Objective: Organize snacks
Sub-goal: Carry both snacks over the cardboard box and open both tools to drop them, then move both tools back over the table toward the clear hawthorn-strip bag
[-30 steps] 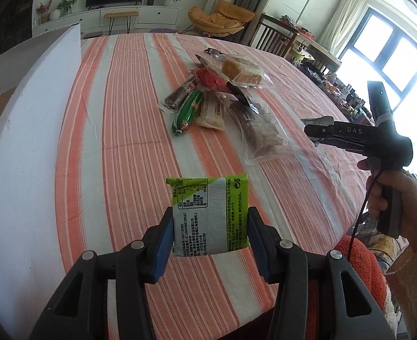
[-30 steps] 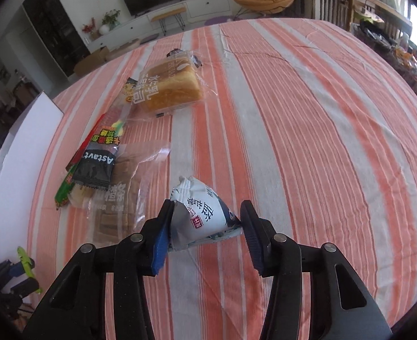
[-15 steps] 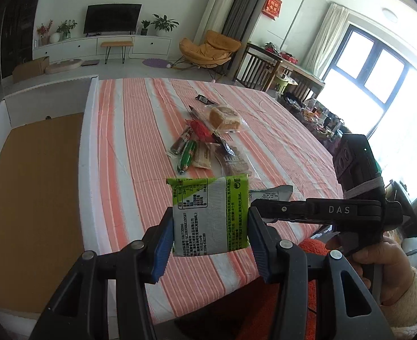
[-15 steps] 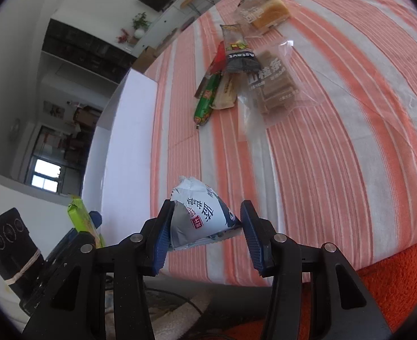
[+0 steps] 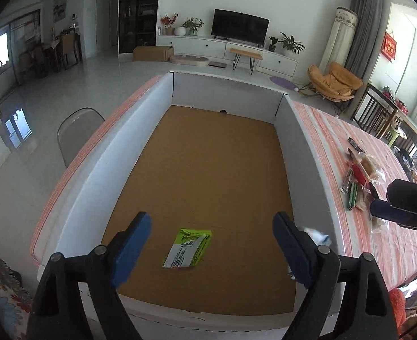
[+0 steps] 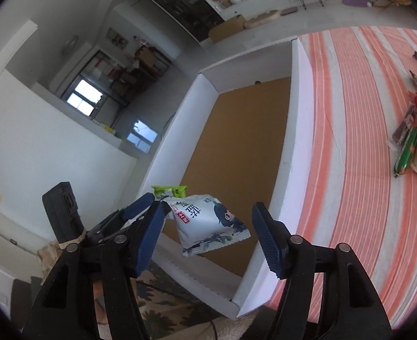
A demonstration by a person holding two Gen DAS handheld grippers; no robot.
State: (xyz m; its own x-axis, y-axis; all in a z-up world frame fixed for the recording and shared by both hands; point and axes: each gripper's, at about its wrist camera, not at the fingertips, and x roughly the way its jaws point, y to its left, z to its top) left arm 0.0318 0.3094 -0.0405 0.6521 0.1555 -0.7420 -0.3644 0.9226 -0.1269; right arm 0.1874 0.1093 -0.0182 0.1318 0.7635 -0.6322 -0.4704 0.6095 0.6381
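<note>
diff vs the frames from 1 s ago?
Both grippers swung from the table to over the white box. Left gripper opened; the green packet now lies on the box floor. Right gripper opened too; the white pouch is dropping. The snack pile is unchanged.

A home living room: a television point(image 5: 240, 27) on a white media cabinet point(image 5: 225, 49), potted plants point(image 5: 290, 44), an orange lounge chair point(image 5: 334, 80), and a striped-cloth dining table point(image 5: 336, 147).

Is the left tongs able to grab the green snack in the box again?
Probably yes. The left tongs are open right above the green snack, which lies flat on the box floor, uncovered.
</note>
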